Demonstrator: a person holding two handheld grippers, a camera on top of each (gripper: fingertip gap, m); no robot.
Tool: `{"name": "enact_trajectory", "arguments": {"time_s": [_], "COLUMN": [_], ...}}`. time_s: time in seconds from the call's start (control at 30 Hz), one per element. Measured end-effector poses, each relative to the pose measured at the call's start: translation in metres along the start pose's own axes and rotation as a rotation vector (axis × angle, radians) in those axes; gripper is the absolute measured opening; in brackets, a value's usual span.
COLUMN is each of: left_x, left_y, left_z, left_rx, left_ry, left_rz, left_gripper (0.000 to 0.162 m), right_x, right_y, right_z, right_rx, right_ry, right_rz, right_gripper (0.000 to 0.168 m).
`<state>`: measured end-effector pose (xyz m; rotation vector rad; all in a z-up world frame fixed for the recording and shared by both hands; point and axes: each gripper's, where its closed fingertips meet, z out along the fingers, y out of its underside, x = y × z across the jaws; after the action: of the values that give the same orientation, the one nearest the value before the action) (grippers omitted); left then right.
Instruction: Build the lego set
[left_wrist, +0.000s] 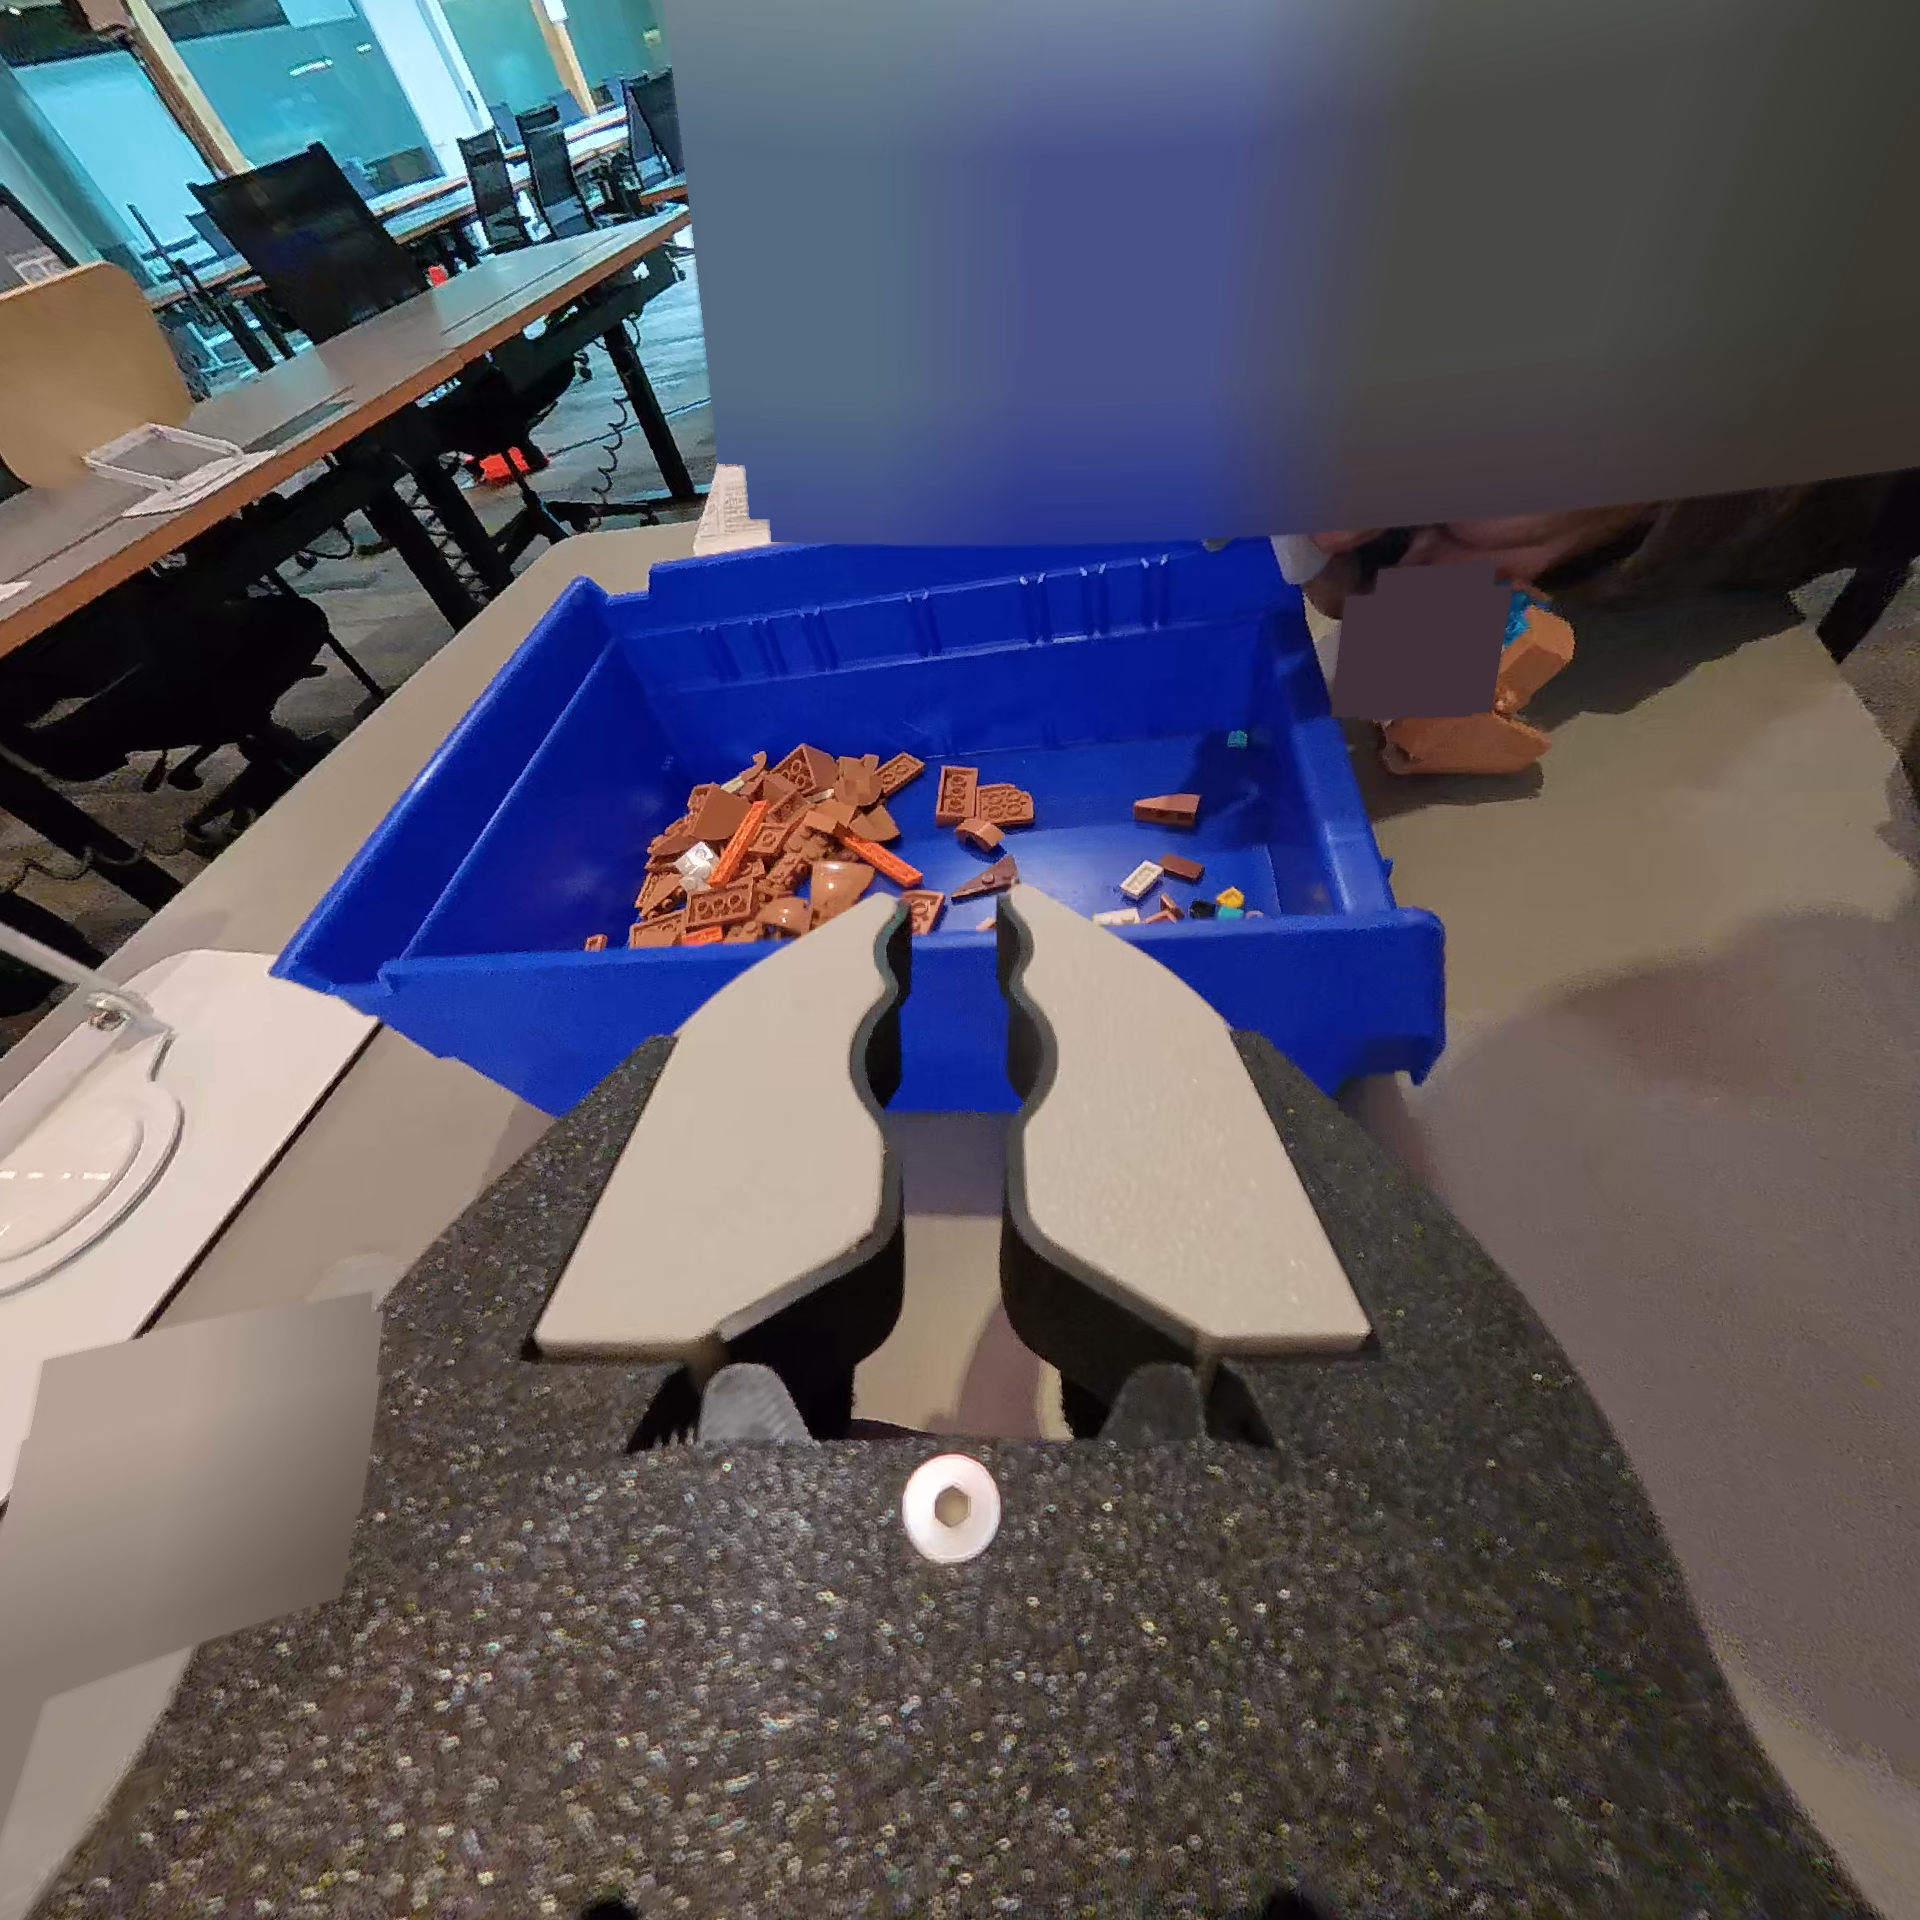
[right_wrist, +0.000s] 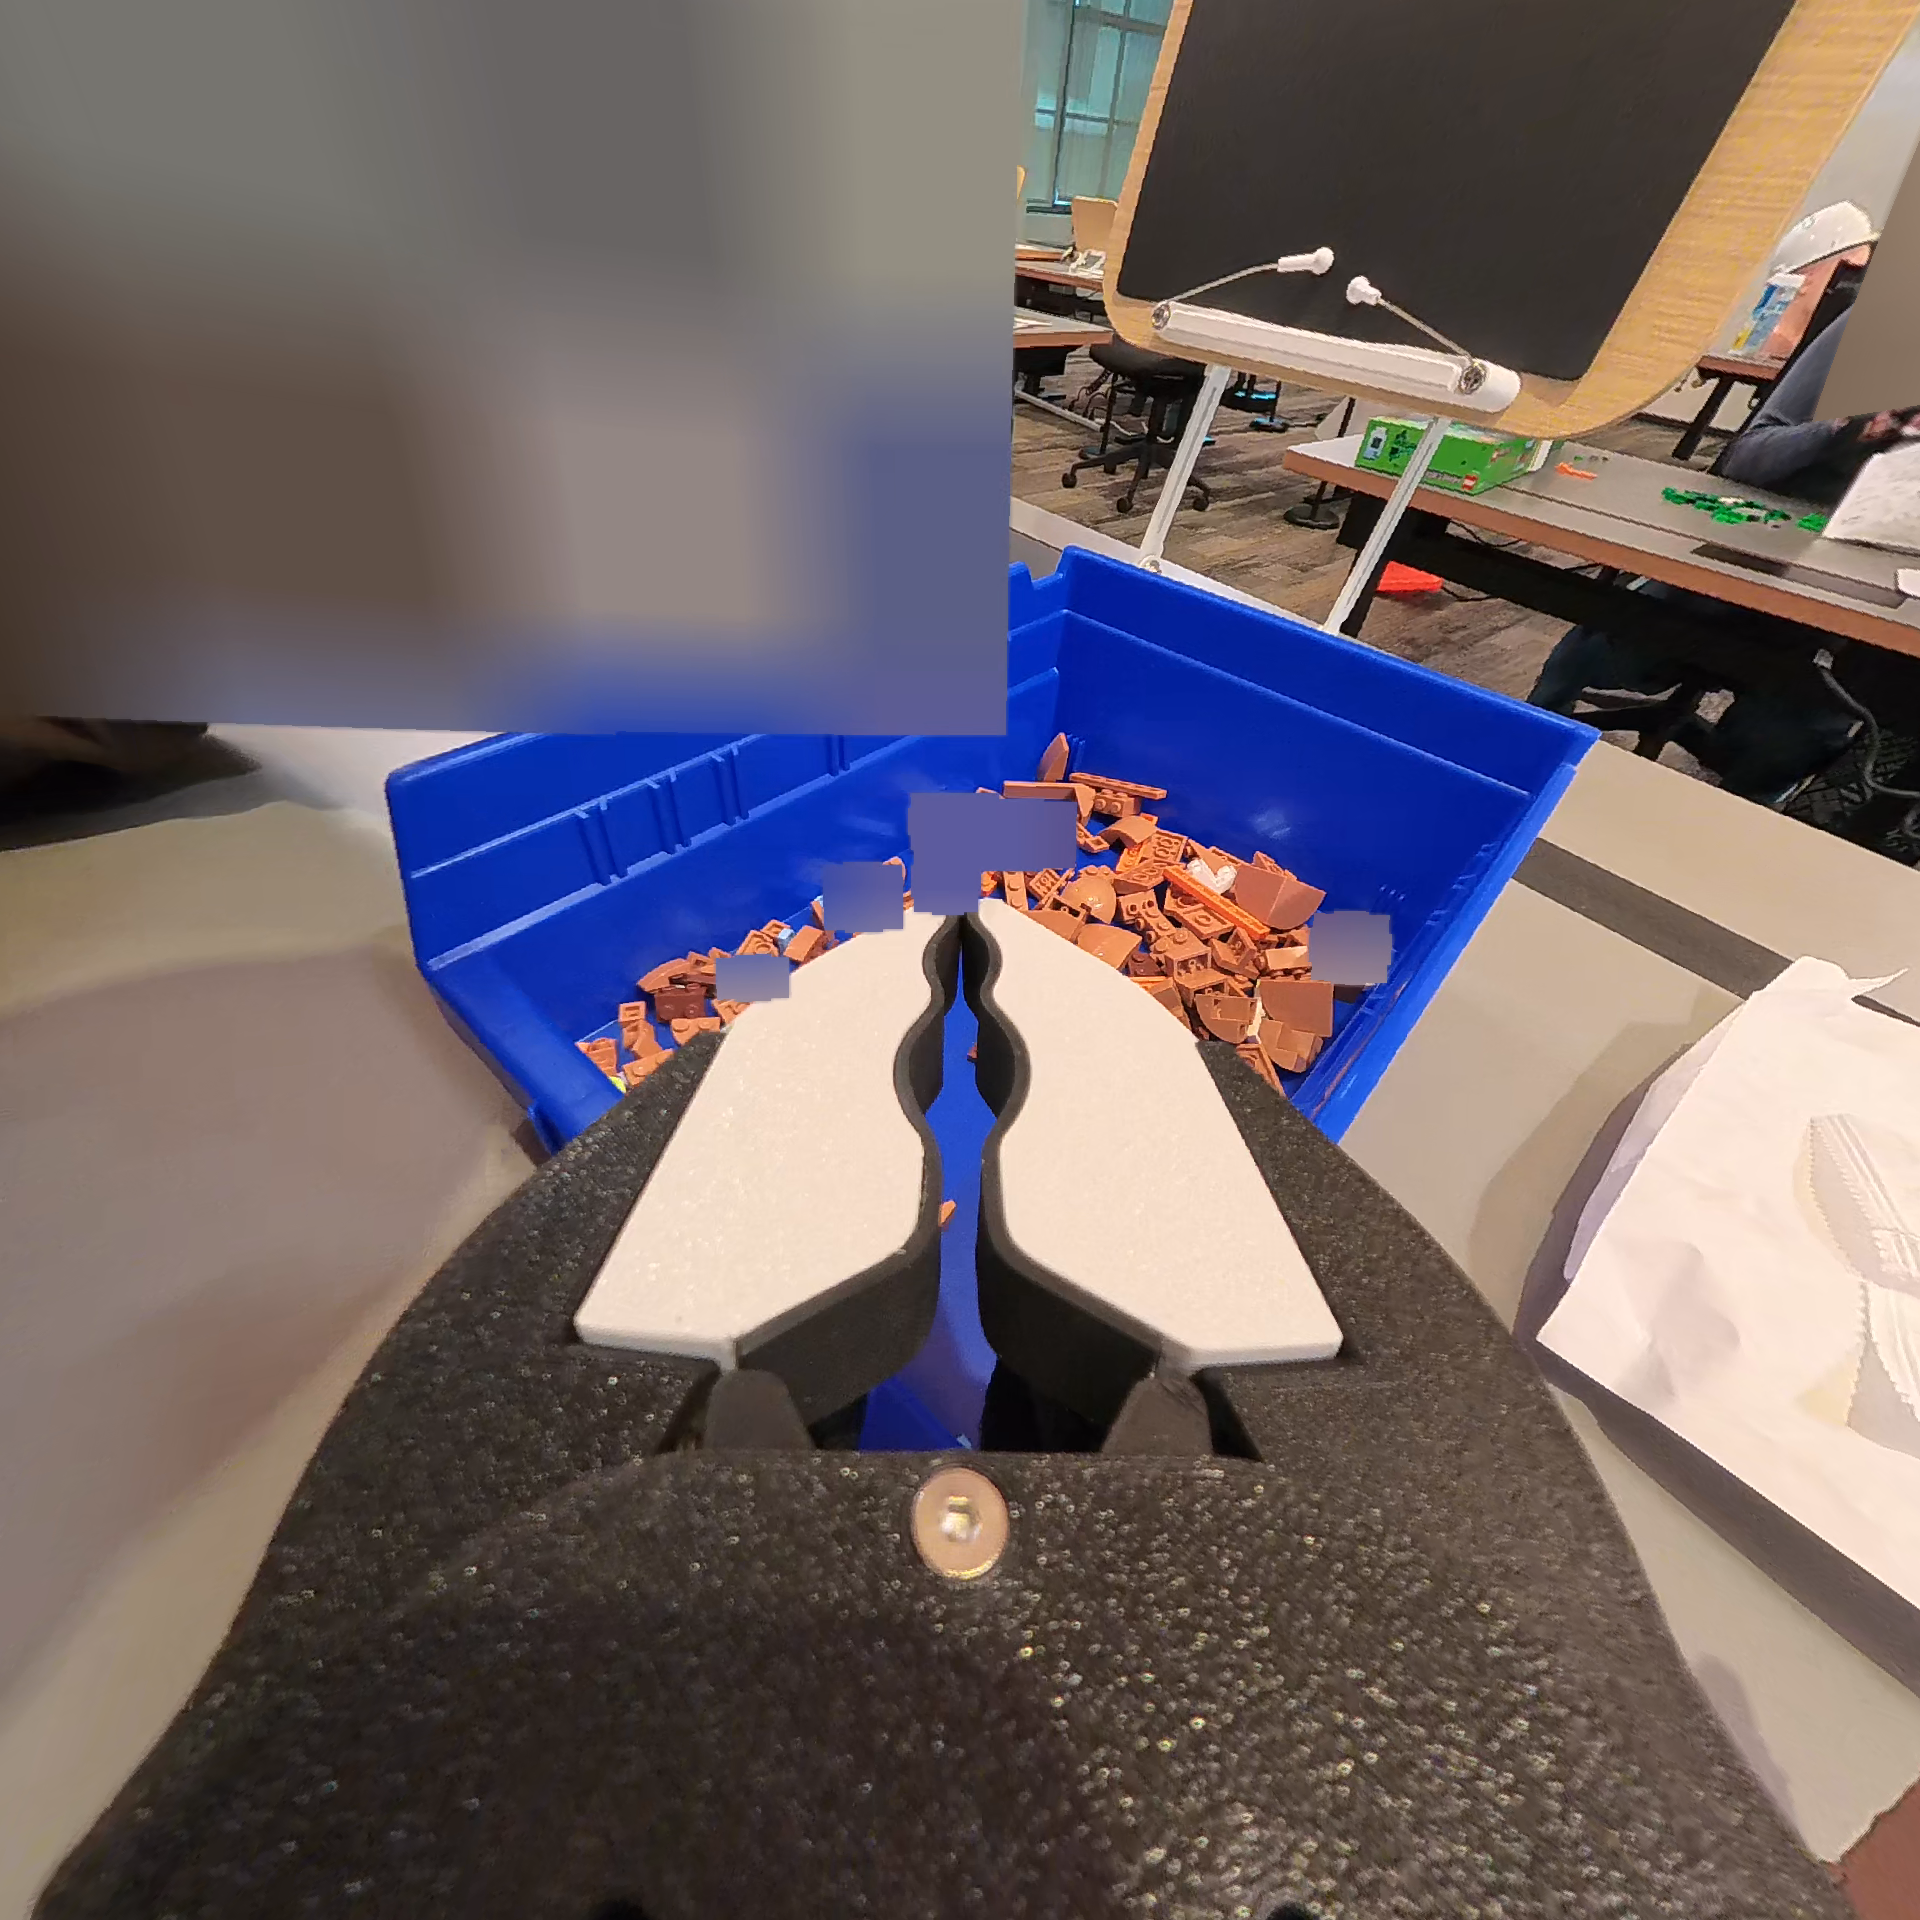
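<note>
Blue bin (left_wrist: 1351, 987) w/ brown bricks (left_wrist: 769, 852); paper (right_wrist: 1766, 1299) beside, part-built model (left_wrist: 1475, 727) possibly behind.

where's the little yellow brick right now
In the left wrist view the small yellow brick lies on the floor of the blue bin, near its front right corner, among a few tiny loose pieces, right of the big brown pile.

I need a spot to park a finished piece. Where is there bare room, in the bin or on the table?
In the bin, the floor behind and left of the brown brick pile is bare. The front right corner holds scattered small bricks. The grey table right of the bin is open; its left side holds a white board.
</note>
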<state>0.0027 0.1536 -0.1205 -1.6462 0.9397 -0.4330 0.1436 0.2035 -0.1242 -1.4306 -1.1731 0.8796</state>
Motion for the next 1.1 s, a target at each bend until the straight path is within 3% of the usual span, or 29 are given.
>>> {"name": "enact_trajectory", "arguments": {"time_s": [0.47, 0.9, 1.1], "left_x": [-0.015, -0.015, -0.03], "left_y": [0.059, 0.057, 0.066], "left_z": [-0.096, -0.107, -0.11], "left_rx": [-0.011, 0.023, 0.018], "left_ry": [-0.197, -0.229, -0.306], "left_rz": [-0.129, -0.202, -0.327], "left_gripper": [0.015, 0.015, 0.015], "right_x": [0.008, 0.005, 0.004], "right_y": [0.016, 0.0, -0.019], "right_z": [0.0, -0.001, 0.003], "right_rx": [-0.143, -0.192, -0.2], "right_ry": [0.183, 0.215, 0.211], "right_rz": [-0.099, -0.114, -0.161], "right_gripper": [0.0, 0.0, 0.0]}}
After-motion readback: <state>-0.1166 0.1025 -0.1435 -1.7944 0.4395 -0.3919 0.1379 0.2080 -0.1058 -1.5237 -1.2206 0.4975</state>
